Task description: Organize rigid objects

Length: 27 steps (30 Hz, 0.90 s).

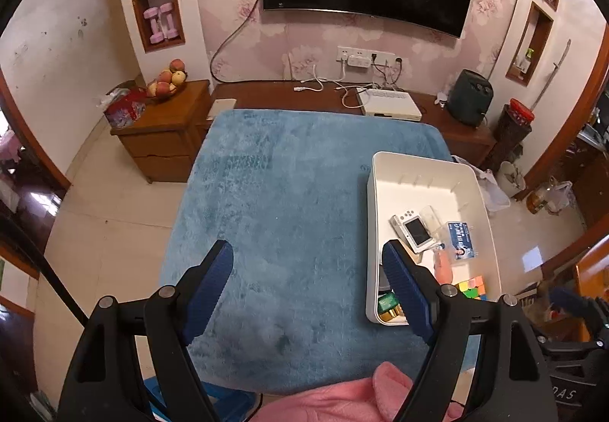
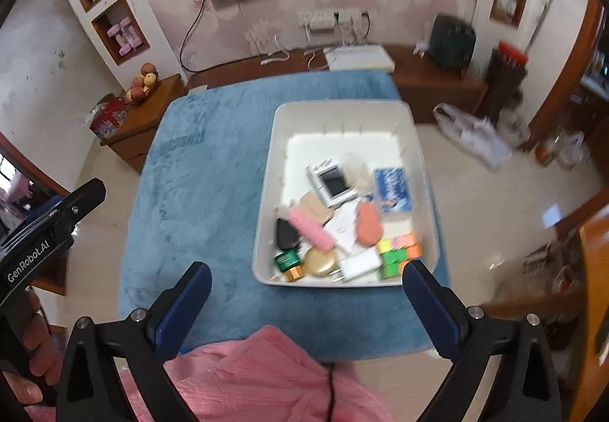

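A white bin sits on the right part of a blue plush mat. Inside lie several small items: a white camera, a blue card, a pink roller, a black case, a green jar, a gold compact and a colour cube. My right gripper hangs open above the bin's near edge, nothing between its fingers. My left gripper is open over the bare mat, left of the bin. The left tool shows at the left edge of the right wrist view.
A wooden TV bench with a white box and cables runs behind the mat. A side cabinet at left carries fruit and a red box. A pink sleeve fills the bottom. Bags lie on the tiled floor at right.
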Each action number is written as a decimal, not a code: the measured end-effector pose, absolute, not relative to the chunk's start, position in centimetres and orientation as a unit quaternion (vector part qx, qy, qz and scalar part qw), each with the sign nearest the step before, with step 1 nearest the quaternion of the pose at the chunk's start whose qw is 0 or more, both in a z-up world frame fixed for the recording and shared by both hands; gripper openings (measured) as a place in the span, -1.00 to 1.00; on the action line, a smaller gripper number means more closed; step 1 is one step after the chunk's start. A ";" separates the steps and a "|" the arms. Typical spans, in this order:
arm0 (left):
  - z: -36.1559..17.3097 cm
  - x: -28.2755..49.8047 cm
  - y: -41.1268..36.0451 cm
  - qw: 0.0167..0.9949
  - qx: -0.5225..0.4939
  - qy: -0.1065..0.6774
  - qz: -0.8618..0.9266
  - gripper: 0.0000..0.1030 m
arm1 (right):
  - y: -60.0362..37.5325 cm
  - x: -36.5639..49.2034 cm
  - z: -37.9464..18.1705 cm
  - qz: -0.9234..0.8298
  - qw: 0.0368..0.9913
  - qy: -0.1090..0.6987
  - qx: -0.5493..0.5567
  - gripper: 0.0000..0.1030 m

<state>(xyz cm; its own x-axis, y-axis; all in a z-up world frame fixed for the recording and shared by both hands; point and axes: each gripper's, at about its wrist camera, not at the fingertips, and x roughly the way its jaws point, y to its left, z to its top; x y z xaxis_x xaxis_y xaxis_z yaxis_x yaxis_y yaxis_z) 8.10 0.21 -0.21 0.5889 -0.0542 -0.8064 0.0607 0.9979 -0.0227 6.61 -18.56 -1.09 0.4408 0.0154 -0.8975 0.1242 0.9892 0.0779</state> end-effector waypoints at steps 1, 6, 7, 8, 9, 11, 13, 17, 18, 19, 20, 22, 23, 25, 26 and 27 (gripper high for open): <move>-0.2 8.0 0.0 0.892 0.011 0.451 -0.028 0.61 | -18.8 6.5 -1.1 -0.034 0.847 0.527 0.062 0.96; -0.7 6.9 -1.3 0.893 0.018 0.449 -0.021 0.63 | -19.8 5.9 -2.6 -0.026 0.834 0.547 0.062 0.96; -0.9 6.8 -1.5 0.892 0.018 0.450 -0.015 0.69 | -20.1 5.7 -2.8 -0.025 0.834 0.548 0.065 0.96; -0.9 6.6 -1.7 0.893 0.020 0.450 -0.011 0.71 | -20.5 5.5 -3.0 -0.026 0.833 0.548 0.072 0.96; -1.1 6.4 -2.0 0.892 0.024 0.450 -0.006 0.74 | -20.8 5.3 -3.0 -0.029 0.833 0.547 0.077 0.96; -1.5 6.1 -2.6 0.891 0.029 0.453 -0.014 0.79 | -21.7 4.9 -3.1 -0.037 0.835 0.542 0.093 0.97; -1.7 5.7 -3.1 0.890 0.033 0.454 -0.021 0.90 | -22.6 4.6 -3.2 -0.043 0.836 0.536 0.107 0.99; -1.3 5.1 -3.6 0.896 0.039 0.441 -0.013 0.92 | -22.6 4.7 -3.3 -0.036 0.836 0.537 0.108 0.99; -1.2 5.0 -3.7 0.898 0.040 0.438 -0.011 0.94 | -22.5 4.8 -3.3 -0.032 0.836 0.537 0.104 0.99; -1.1 5.0 -3.8 0.899 0.041 0.436 -0.009 0.94 | -22.3 4.8 -3.3 -0.028 0.837 0.538 0.099 0.99; -1.0 5.0 -3.9 0.900 0.043 0.434 -0.008 0.94 | -22.1 4.8 -3.2 -0.025 0.838 0.537 0.095 0.99; -1.0 4.9 -4.1 0.900 0.046 0.432 -0.006 0.94 | -22.0 4.8 -3.0 -0.022 0.841 0.534 0.091 0.99; -1.0 4.9 -4.2 0.900 0.048 0.432 -0.006 0.94 | -22.0 4.8 -3.0 -0.022 0.842 0.532 0.090 0.99; -1.0 4.8 -4.3 0.901 0.048 0.432 -0.007 0.94 | -22.1 4.9 -2.9 -0.022 0.842 0.531 0.090 0.99; -1.0 4.8 -4.4 0.901 0.050 0.431 -0.006 0.94 | -22.0 4.9 -3.0 -0.021 0.842 0.532 0.090 0.99; -1.0 4.8 -4.4 0.901 0.051 0.430 -0.006 0.94 | -22.0 4.9 -3.0 -0.020 0.841 0.533 0.089 0.99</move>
